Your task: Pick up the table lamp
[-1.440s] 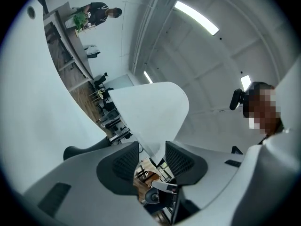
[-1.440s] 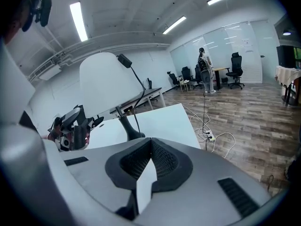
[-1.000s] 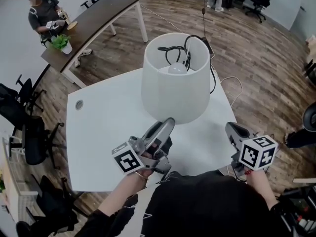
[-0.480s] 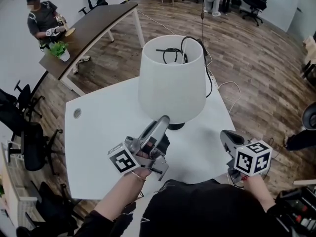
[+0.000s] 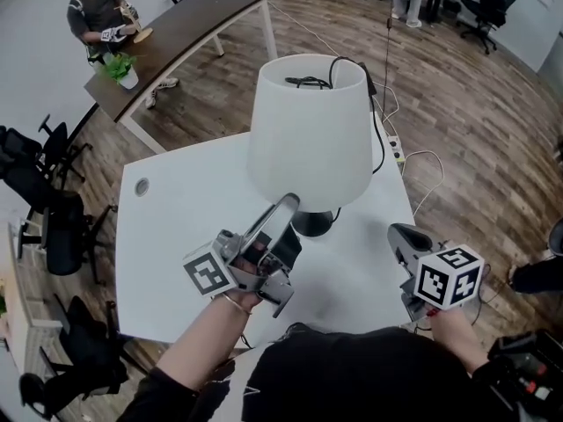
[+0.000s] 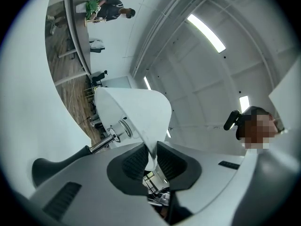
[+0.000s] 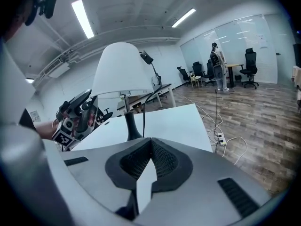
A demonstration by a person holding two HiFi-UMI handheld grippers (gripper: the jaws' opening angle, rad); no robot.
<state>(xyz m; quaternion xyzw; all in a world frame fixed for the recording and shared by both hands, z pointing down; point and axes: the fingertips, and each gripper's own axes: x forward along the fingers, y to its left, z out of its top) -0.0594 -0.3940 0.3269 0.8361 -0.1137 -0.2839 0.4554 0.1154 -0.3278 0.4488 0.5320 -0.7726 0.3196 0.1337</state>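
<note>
The table lamp has a white shade [image 5: 308, 139], a black base [image 5: 312, 224] on the white table [image 5: 176, 236], and a black cord [image 5: 380, 104] running out of the shade's top. My left gripper [image 5: 288, 204] points up at the shade's lower rim. In the left gripper view the rim of the shade [image 6: 136, 112] sits between the pads of the left gripper [image 6: 151, 153], whose jaws are closing on it. My right gripper [image 5: 398, 233] hovers right of the base, shut and empty. From the right gripper [image 7: 151, 147] I see the lamp [image 7: 120, 72] and the left gripper [image 7: 84, 98].
A brown desk [image 5: 189, 33] with a potted plant [image 5: 123, 67] stands at the back left, where a person [image 5: 97, 11] sits. Black office chairs [image 5: 44, 209] line the table's left side. A power strip [image 5: 396, 152] and cables lie on the wooden floor to the right.
My left gripper has risen toward the shade's lower rim and its jaws have narrowed around it. The right gripper has shifted a little to the left.
</note>
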